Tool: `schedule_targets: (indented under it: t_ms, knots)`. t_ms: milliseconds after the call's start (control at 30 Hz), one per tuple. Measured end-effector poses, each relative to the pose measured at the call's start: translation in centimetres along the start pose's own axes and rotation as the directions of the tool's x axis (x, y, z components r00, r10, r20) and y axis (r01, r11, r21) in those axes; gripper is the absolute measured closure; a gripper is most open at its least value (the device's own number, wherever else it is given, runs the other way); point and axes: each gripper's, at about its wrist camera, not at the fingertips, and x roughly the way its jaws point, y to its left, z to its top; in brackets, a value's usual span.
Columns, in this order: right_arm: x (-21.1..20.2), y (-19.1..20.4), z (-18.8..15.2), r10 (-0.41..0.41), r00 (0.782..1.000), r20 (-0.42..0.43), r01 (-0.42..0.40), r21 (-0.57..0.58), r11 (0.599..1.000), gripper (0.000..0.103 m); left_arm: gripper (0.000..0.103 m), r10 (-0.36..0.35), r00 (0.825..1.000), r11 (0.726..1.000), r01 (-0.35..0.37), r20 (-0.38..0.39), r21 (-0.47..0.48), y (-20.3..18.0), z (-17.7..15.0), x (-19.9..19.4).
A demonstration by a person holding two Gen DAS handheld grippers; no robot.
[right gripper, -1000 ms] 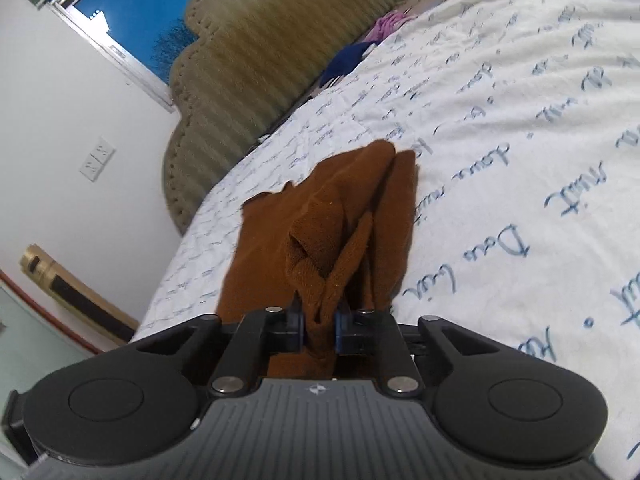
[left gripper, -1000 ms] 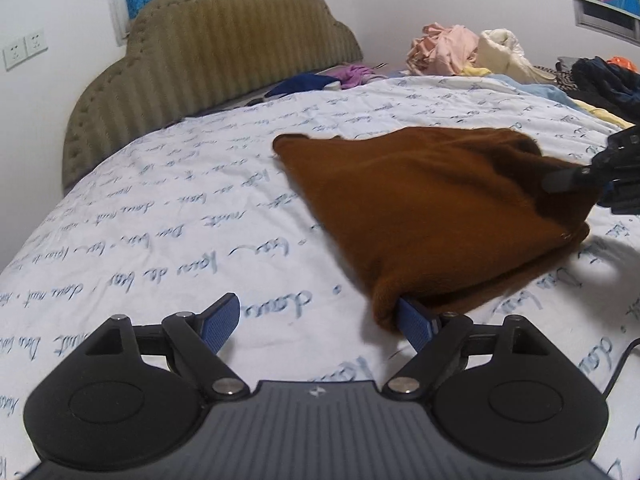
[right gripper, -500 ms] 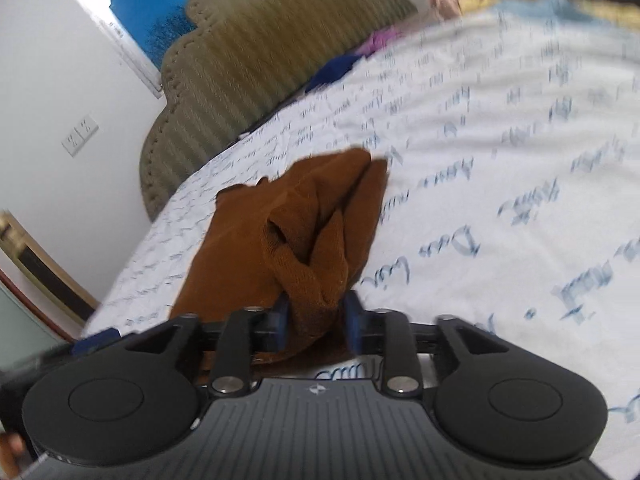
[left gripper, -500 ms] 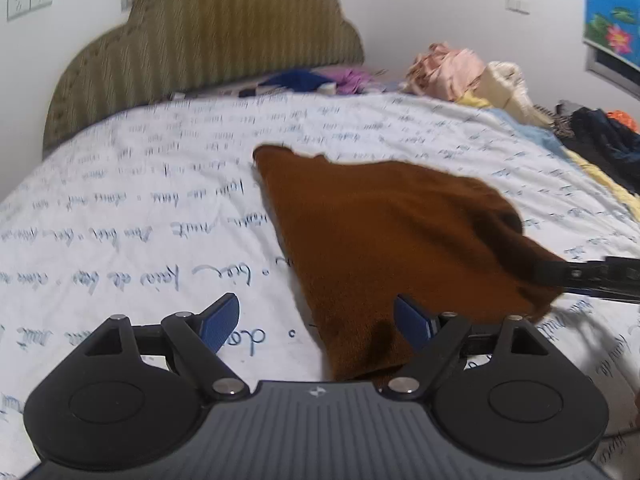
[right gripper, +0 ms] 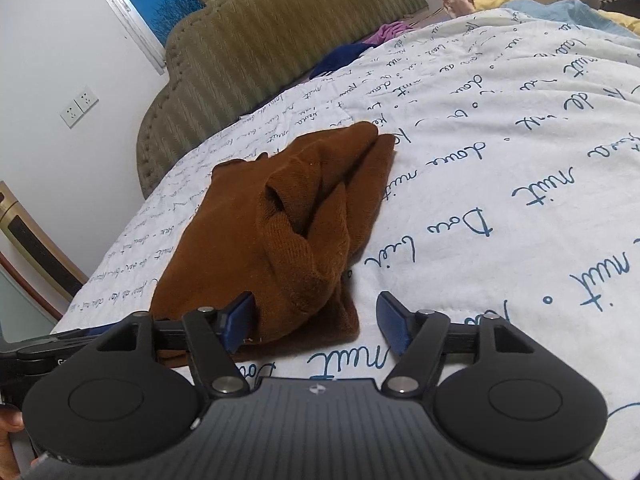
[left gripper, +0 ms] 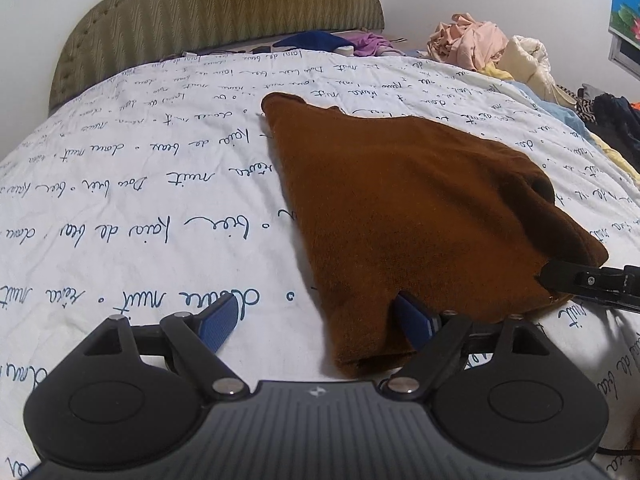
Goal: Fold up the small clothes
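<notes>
Brown garment: a rust-brown knitted small garment lies on the white bedsheet printed with blue handwriting, filling the centre and right of the left wrist view and the centre-left of the right wrist view.

Change at right gripper: the right gripper, which a second ago pinched a bunched fold of the knit between nearly closed pads, now has its jaws spread wide and grips nothing; its left blue pad touches the garment's near edge, its right pad sits over bare sheet.

Change at garment: the fold that was lifted has dropped onto the sheet.

Left gripper: the left gripper has its jaws wide apart as before; the right blue pad is tucked against or under the garment's near corner, the left pad over bare sheet. Nothing is clamped.

Shape of garment: roughly triangular in the left wrist view, narrowing to a tip toward the olive ribbed padded headboard, smooth on top, with a dark hollow at its right edge.

Folds: in the right wrist view a thick doubled ridge runs along the middle with a pocket-like crease.

Background: a heap of pink and cream clothes in the upper right.
</notes>
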Motion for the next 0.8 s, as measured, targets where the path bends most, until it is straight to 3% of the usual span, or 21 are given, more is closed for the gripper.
schedule_targets:
  t_ms: [267,433,633,733,800]
  knots:
    - [0.1,-0.8,0.3,0.044,0.999,-0.005,-0.044,0.047,0.998,0.032,0.015,-0.028,1.000,0.999,0.028,-0.013,-0.023,0.3,0.2,0.3]
    - [0.8,-1.5,1.2,0.093,0.995,-0.031,-0.091,0.057,0.994,0.029,0.015,-0.184,0.982,0.971,0.174,-0.044,-0.166,2.1,1.0,1.7]
    - [3.0,-3.7,2.9,0.254,0.966,-0.044,-0.242,0.183,0.953,0.028,0.015,-0.377,0.926,0.881,0.356,-0.008,-0.310,4.1,1.8,3.9]
    - [4.4,-1.9,3.2,0.240,0.967,-0.089,-0.229,0.117,0.966,0.033,0.016,-0.456,0.890,0.829,0.427,0.005,-0.362,4.5,1.9,4.6]
    - [5.1,-0.4,3.0,0.207,0.972,-0.114,-0.200,0.065,0.978,0.043,0.034,-0.497,0.868,0.805,0.458,-0.007,-0.378,4.5,1.9,4.9]
